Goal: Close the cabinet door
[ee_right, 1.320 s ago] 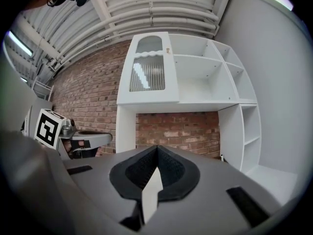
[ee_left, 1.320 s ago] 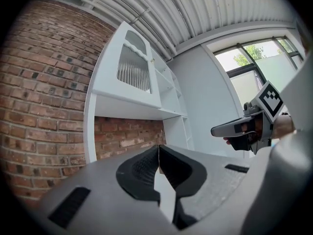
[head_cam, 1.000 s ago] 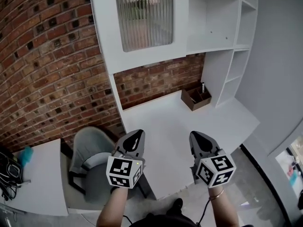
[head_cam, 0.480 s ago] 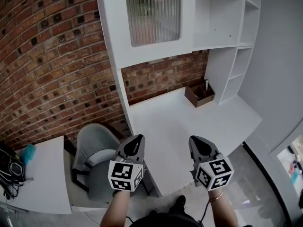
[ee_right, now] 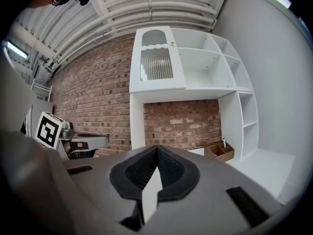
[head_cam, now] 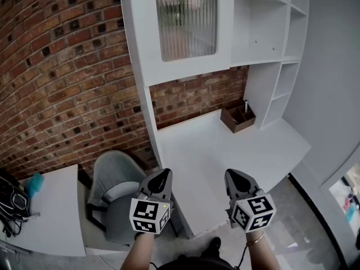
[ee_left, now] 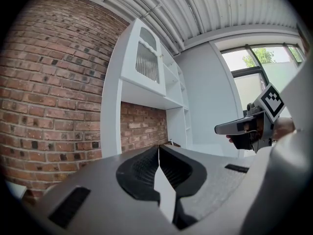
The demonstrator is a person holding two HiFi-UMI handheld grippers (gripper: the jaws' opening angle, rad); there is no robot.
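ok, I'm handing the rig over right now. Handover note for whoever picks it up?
Left gripper: jaws together, nothing held, low over the near edge of the desk.
Right gripper: the same, beside it.
Cabinet door: ribbed glass panel, upper left of the shelf unit, well above and beyond both grippers; neither touches it.
Done: the door looks flush with its frame, so probably closed.
Left: check up close that it is fully shut, and push it if there is a gap.

Brick wall [head_cam: 67, 83], grey chair [head_cam: 115, 179], brown box [head_cam: 237, 118] on desk [head_cam: 225, 156]
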